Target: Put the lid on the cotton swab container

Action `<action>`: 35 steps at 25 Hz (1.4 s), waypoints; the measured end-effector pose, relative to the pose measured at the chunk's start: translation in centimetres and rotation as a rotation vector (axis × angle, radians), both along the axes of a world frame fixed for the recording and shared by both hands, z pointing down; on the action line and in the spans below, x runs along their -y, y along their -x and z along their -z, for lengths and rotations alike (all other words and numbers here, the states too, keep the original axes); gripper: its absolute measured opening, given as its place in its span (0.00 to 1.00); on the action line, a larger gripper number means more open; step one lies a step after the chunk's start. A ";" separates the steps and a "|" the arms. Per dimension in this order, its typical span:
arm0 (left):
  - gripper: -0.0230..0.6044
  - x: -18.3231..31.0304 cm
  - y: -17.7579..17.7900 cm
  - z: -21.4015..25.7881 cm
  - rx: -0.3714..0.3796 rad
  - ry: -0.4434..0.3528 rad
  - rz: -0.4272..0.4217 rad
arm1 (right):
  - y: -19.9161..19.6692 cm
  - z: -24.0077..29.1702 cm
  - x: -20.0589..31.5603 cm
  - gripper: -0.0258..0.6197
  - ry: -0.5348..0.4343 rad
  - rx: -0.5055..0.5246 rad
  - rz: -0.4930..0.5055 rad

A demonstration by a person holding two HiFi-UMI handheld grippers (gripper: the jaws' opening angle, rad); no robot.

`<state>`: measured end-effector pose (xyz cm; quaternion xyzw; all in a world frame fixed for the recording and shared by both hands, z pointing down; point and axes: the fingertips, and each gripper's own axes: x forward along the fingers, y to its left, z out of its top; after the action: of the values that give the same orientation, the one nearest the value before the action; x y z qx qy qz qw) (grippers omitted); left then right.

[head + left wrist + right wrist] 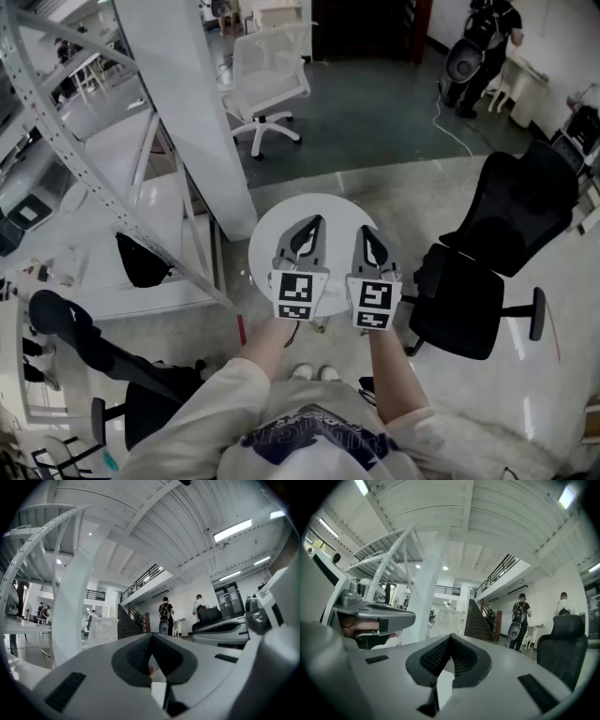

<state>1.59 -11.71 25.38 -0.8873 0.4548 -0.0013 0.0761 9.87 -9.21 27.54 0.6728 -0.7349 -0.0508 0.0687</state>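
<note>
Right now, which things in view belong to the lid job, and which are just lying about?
Job: left gripper, right gripper, both shut and empty; round table. No lid or container shows.
Nearby: black office chair, white chair, white column.

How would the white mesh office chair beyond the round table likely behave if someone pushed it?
The white mesh chair would probably roll rather than tip: its star base appears to sit on casters. It likely swivels too, on its single central post. The thin mesh back suggests it is fairly light.
</note>
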 end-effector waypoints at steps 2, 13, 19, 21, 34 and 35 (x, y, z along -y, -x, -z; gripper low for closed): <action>0.03 -0.1 -0.1 0.1 -0.002 -0.001 -0.001 | 0.0 -0.1 -0.1 0.05 0.003 -0.004 0.001; 0.03 -0.5 0.5 0.2 -0.020 0.010 -0.038 | -1.5 0.5 -1.0 0.05 -0.052 0.317 0.088; 0.33 0.7 3.3 1.9 -0.049 0.028 -0.127 | -6.6 2.2 -1.6 0.54 -0.106 0.506 0.109; 0.49 0.9 3.9 1.7 -0.015 0.029 -0.157 | -7.9 2.4 -2.0 0.59 -0.113 0.478 0.107; 0.58 0.9 5.2 -5.6 0.172 0.153 -0.270 | -12.3 -0.5 -2.0 0.60 -0.051 0.453 0.074; 0.58 0.7 4.9 -6.8 0.196 0.170 -0.286 | -12.3 -0.9 -1.8 0.60 -0.042 0.447 0.079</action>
<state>-3.33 -12.40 32.19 -0.9418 0.3126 -0.1155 0.0442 22.20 -7.43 28.48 0.6394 -0.7563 0.0817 -0.1119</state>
